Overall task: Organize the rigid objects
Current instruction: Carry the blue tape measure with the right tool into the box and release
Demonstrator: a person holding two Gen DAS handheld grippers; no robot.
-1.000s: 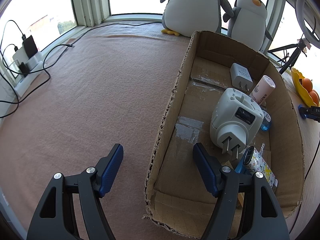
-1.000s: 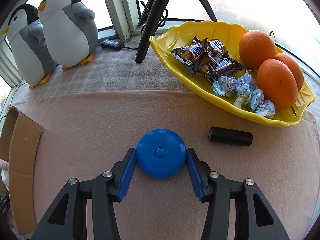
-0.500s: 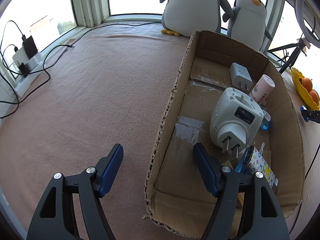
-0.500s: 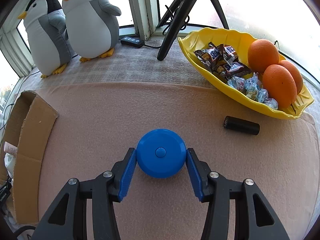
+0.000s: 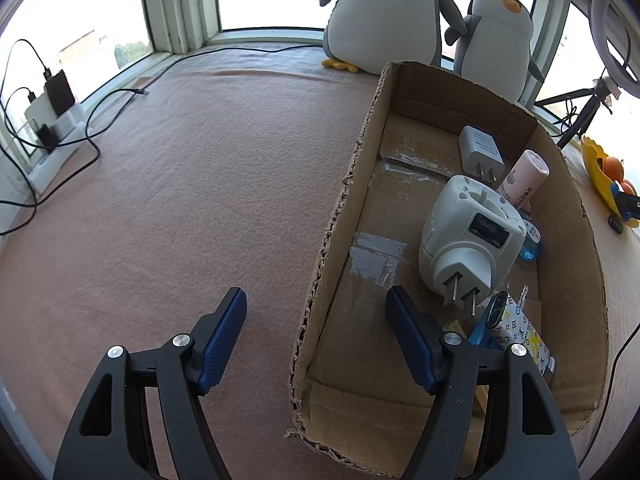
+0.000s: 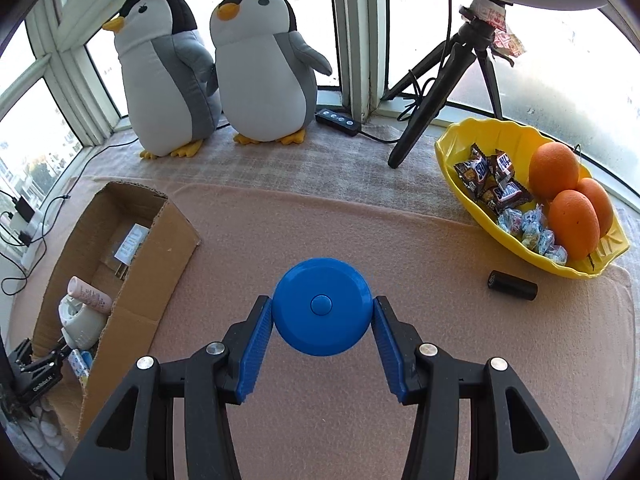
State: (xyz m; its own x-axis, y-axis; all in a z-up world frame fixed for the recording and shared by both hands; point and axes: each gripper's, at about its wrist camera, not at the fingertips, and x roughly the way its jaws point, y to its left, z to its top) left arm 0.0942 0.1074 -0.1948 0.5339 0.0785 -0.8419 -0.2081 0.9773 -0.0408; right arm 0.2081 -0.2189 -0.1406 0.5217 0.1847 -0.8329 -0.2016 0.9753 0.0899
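Note:
My right gripper (image 6: 322,306) is shut on a round blue disc (image 6: 321,305) with a centre button, held above the pink cloth. A cardboard box (image 6: 132,280) lies to its left. In the left wrist view that cardboard box (image 5: 340,208) holds a white plug adapter (image 5: 468,236), a white charger (image 5: 480,152), a pink tube (image 5: 524,178) and a patterned card (image 5: 520,334). My left gripper (image 5: 316,312) stands open astride the box's near left wall, nothing between its pads. A black cylinder (image 6: 512,285) lies on the cloth right of the disc.
Two plush penguins (image 6: 224,68) stand at the window behind the box. A yellow bowl (image 6: 448,152) of oranges and sweets sits far right, beside a black tripod (image 6: 440,76). Cables and a power strip (image 5: 52,128) run along the left sill.
The right gripper rose and swung left with the blue disc; the box and penguins came further into its view and the bowl slid right. The left gripper kept still.

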